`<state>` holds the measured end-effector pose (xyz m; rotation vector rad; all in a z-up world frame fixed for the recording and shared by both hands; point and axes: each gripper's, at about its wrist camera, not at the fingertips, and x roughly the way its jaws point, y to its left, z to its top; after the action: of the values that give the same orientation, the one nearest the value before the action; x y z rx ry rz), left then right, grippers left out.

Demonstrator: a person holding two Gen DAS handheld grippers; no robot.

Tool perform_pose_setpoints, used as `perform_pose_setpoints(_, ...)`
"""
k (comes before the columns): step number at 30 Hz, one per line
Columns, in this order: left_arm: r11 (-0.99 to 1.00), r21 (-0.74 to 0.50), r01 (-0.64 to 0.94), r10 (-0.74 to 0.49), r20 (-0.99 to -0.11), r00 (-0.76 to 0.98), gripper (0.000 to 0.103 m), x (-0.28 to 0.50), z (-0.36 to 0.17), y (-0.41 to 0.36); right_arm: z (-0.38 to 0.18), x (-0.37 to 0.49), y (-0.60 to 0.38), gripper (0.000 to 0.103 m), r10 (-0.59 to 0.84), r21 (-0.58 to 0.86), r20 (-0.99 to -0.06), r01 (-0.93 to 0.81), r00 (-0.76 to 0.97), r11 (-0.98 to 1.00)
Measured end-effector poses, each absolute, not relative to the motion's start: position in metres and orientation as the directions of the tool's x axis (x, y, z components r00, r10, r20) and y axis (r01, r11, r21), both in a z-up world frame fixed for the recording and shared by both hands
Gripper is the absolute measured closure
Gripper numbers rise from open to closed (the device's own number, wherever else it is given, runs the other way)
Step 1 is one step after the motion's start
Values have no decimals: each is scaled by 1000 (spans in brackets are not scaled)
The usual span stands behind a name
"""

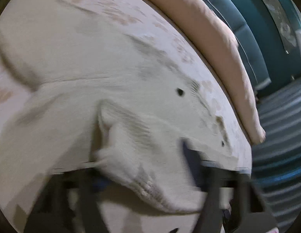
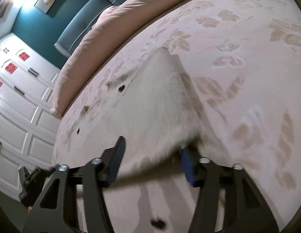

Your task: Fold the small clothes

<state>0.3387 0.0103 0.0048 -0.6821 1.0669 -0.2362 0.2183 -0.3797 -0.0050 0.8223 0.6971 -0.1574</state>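
A small white knit garment point(image 1: 115, 101) with dark buttons lies on a bed with a cream leaf-patterned cover point(image 1: 53, 29). In the left wrist view a fold of its hem drapes between the fingers of my left gripper point(image 1: 142, 167), which are wide apart; the image is blurred. In the right wrist view the garment point(image 2: 150, 104) spreads ahead, and my right gripper point(image 2: 152, 159) sits at its near edge with its blue-padded fingers point(image 2: 117, 161) wide apart and cloth lying between them. No pinch is visible on either side.
A pink rolled duvet point(image 2: 88, 44) lies along the bed's far edge, before a teal headboard point(image 2: 86, 13). White cupboard doors point(image 2: 18, 101) stand at the left. A striped blue rug point(image 1: 282, 136) lies beside the bed.
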Motion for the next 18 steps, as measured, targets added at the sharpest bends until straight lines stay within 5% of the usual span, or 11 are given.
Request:
perform_pose_setpoints(1,773,-624,-113,-506,-714,484,98,345,10,6,-1,225,-376,95,133,622,-624,386,770,681)
perform_pose_setpoints(2,765,-641,-58,-530,-679,508,98,351,23,2,8,228,-376,97,137,641,-598,368,790,674)
perform_pose_setpoints(7,778,-614,131,-527,-526,668,98,352,94,-1,50,199,-368,97,23,651,-410,275,912,707)
perform_pose_setpoints(11,858,-508,81,-447,-659,605,98,352,48,-3,-23,221,-368,98,40,524,-675,440,737,730)
perform_pose_setpoints(14,887,-463,3,-396,-755,522,98,345,-4,2,-6,204,-367,89,30,529,-659,434,752,729)
perform_pose_setpoints(18,854,-519,-16,-430,-723,540,96,338,-21,14,12,177,-370,87,-36,488,-661,466,749,738)
